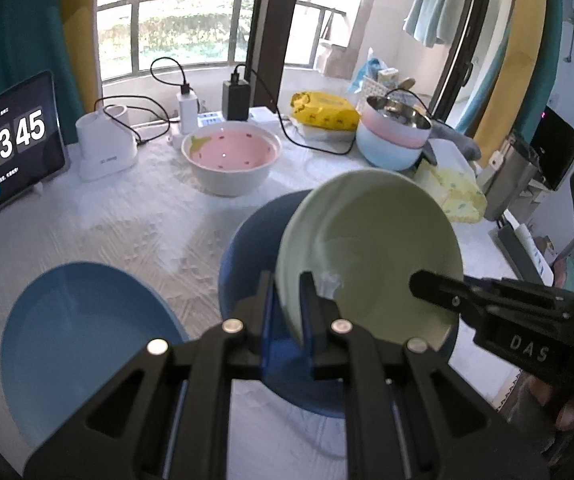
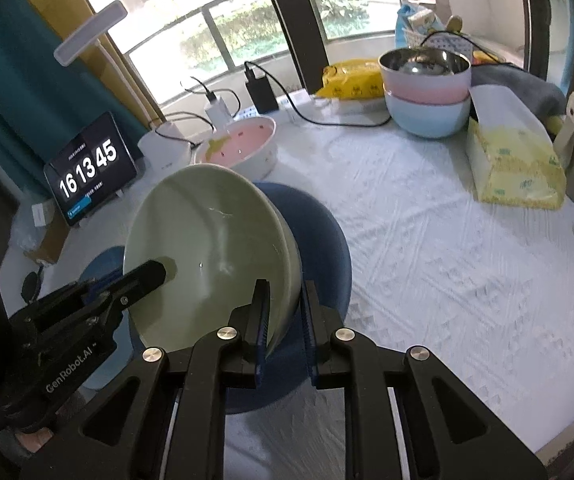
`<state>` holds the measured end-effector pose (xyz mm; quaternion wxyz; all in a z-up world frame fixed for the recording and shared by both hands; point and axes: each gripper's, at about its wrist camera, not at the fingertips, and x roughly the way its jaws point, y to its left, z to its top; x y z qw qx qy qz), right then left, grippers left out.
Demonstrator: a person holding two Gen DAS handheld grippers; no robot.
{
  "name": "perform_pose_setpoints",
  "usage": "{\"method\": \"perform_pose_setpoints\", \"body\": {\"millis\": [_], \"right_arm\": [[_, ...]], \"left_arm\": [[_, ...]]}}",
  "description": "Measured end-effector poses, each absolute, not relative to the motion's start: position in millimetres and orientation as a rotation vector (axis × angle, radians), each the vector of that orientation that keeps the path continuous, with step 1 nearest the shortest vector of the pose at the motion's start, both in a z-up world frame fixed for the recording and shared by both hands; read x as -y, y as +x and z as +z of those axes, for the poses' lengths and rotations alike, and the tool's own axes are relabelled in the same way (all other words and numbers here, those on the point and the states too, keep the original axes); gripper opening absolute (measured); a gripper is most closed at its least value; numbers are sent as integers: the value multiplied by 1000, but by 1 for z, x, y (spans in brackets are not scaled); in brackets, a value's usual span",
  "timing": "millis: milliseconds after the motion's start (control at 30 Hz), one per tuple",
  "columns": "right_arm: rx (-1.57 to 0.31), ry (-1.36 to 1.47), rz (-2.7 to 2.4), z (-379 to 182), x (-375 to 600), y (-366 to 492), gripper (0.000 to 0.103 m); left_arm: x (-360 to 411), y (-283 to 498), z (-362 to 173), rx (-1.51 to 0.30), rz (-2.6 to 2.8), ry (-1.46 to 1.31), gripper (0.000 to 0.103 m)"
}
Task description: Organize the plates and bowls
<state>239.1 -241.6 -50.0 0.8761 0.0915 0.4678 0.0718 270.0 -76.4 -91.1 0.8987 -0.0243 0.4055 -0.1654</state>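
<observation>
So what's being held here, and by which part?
The pale green bowl, pinched at opposite sides of its rim: left tool on one edge, right tool on the other.

Black left gripper, silver screws; right gripper alike.

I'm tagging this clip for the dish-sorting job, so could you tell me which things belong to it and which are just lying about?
Job: green bowl gripped by left gripper and right gripper; dark blue plate; light blue plate; pink bowl; stacked bowls.

Lying about: tablet clock, tissue pack, chargers, yellow packet.
</observation>
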Motion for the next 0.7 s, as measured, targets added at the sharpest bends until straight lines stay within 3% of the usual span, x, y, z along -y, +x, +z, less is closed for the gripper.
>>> {"method": "perform_pose_setpoints", "body": {"millis": [700], "right_arm": [[-1041, 109, 153, -58, 227, 245, 21]], "left_arm": [[75, 279, -100, -874, -307, 5, 14]]}}
